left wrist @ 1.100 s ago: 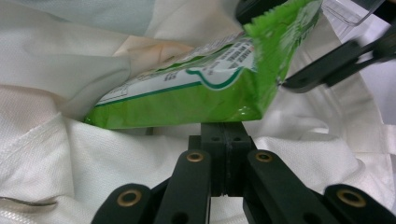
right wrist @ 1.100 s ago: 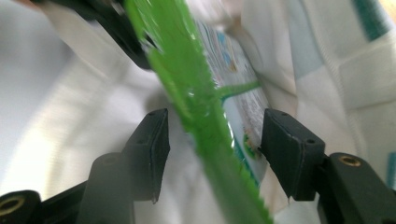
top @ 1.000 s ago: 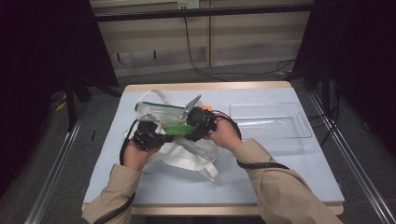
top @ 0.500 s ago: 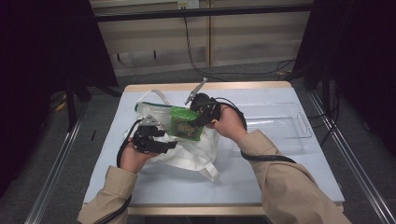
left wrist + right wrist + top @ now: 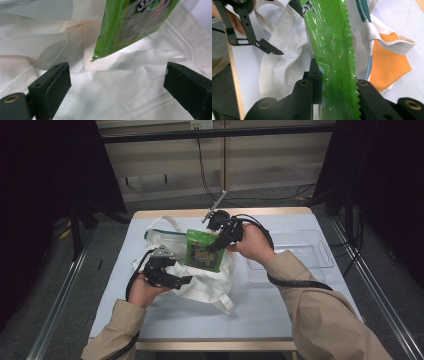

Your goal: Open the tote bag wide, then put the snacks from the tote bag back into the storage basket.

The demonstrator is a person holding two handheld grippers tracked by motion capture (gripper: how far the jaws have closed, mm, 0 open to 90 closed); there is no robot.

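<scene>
A green snack packet [image 5: 202, 251] hangs above a white tote bag [image 5: 200, 285] in the middle of the table. My right gripper [image 5: 220, 241] is shut on the packet's top edge; its jaws closed on it within the last second. In the right gripper view the packet [image 5: 332, 50] runs up between the pads of the right gripper [image 5: 337, 90]. My left gripper [image 5: 182, 272] rests low over the bag. Its jaws have just been opening and stand wide. In the left gripper view only bag cloth [image 5: 112, 97] lies between the jaws of the left gripper [image 5: 117, 82], with the packet's corner [image 5: 132, 25] above.
A clear plastic tray [image 5: 300, 252] lies on the table's right side. An orange cloth patch [image 5: 387, 67] shows beside the bag's strap. The table has a pale blue top [image 5: 280, 315] and a wooden front edge. Cables trail from both grippers.
My right gripper has risen with the green packet, up and away from the bag. The left gripper has stayed over the bag and its jaws have opened wide.
</scene>
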